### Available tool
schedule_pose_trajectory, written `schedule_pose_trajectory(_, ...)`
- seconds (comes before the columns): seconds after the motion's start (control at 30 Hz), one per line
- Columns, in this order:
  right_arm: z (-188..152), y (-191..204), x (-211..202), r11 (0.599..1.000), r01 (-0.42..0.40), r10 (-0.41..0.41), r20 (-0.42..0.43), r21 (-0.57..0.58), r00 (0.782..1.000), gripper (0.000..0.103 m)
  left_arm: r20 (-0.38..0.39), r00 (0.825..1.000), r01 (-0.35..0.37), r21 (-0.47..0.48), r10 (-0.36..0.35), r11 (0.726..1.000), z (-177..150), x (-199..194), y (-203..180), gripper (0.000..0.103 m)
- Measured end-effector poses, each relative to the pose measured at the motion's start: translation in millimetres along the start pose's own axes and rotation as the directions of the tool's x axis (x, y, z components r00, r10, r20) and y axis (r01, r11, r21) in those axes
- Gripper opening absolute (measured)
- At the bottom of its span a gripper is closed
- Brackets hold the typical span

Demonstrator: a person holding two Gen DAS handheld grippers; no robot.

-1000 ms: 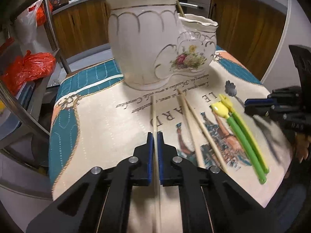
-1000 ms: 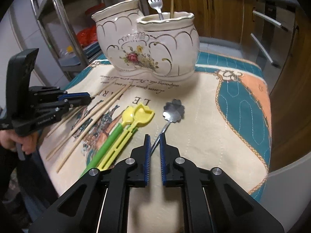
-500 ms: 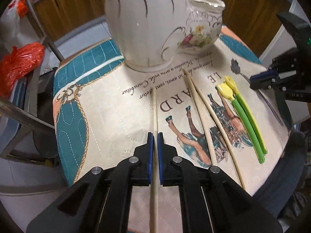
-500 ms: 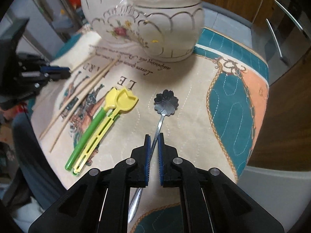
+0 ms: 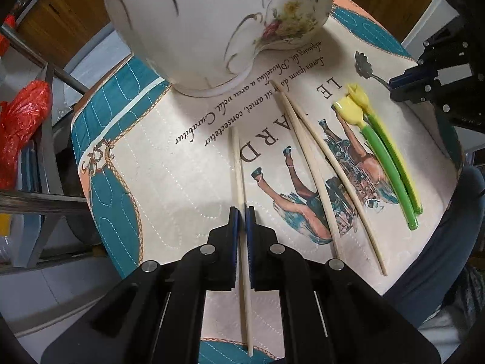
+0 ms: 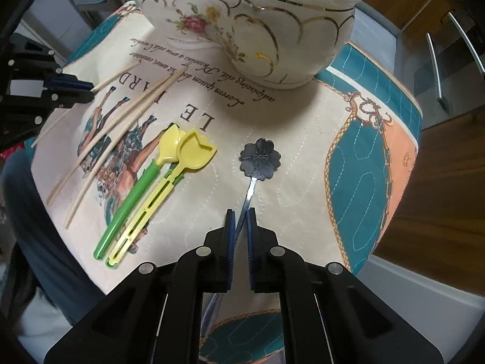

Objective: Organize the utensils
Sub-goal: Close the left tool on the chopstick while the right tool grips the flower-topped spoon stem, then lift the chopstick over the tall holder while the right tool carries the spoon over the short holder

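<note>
Left gripper [image 5: 242, 212] clamps 1 pale wooden chopstick [image 5: 239, 163]; right gripper [image 6: 239, 214] pinches the flower-bowled metal spoon [image 6: 260, 159] by its handle.

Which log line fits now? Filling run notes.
left gripper: shut on chopstick | right gripper: shut on flower spoon

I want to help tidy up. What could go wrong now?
The left gripper pinches one chopstick partway along, so it could swivel or slip. The right gripper holds the spoon by its thin handle; the flower bowl might droop and bump the holder.
</note>
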State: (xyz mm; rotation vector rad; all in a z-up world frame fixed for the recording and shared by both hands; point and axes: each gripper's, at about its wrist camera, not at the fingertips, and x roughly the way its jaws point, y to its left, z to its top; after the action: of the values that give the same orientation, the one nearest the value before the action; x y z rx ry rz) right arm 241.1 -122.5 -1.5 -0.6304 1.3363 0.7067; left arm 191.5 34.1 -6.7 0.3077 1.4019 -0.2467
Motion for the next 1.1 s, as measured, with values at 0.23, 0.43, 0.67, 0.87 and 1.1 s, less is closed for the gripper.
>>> schedule_pose_trajectory(0.23,-11.6,6.2,-5.7,0.998,0.065,-0.063,0.115,-0.012,0.991,0.004,0.131,0.991,0.005,-0.044,0.001,0.999,-24.5,-6.3,4.8,0.004)
schedule_pose_trajectory(0.43,-39.6,0.4,-26.1,1.000,0.022,-0.027,0.281,0.020,0.959,0.004,0.350,0.937,0.053,-0.141,0.000,0.989,-57.2,-33.9,22.8,0.004)
schedule_pose_trajectory(0.67,-74.3,-2.4,-58.1,0.996,-0.030,-0.017,0.536,0.080,0.844,0.004,0.594,0.805,0.133,-0.189,0.006,0.973,-85.6,-61.0,26.6,0.004)
schedule_pose_trajectory(0.87,-93.5,-7.6,-73.9,0.990,-0.076,-0.025,0.684,0.117,0.729,0.004,0.717,0.697,0.172,-0.204,0.028,0.964,-93.9,-77.0,27.8,0.004)
schedule_pose_trajectory(1.1,-97.0,-20.2,-88.2,0.981,-0.143,-0.014,0.775,0.134,0.632,0.004,0.807,0.589,0.205,-0.202,0.044,0.958,-88.9,-96.3,22.5,0.004)
